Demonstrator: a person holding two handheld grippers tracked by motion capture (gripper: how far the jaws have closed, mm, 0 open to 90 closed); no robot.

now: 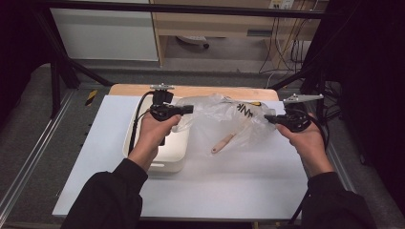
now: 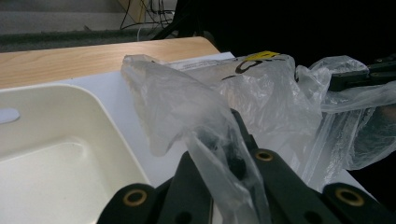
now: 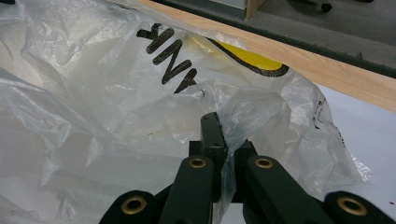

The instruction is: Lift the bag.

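A white tabletop carries the scene, with a strip of bare wood showing along its far edge. On its left half sits a shallow cream tray, partly under the person's left forearm. Held up over the middle of the tabletop, just right of the tray, is a crumpled clear plastic bag with black lettering and a yellow patch on its far side; it is stretched between the two hands. Inside it, a pale wooden-handled utensil lies slanted, its handle end pointing near and left. The left hand-held gripper has its jaws clamped on the bag's left edge, film bunched between them in the left gripper view. The right hand-held gripper pinches the bag's right edge, jaws closed on a fold of plastic.
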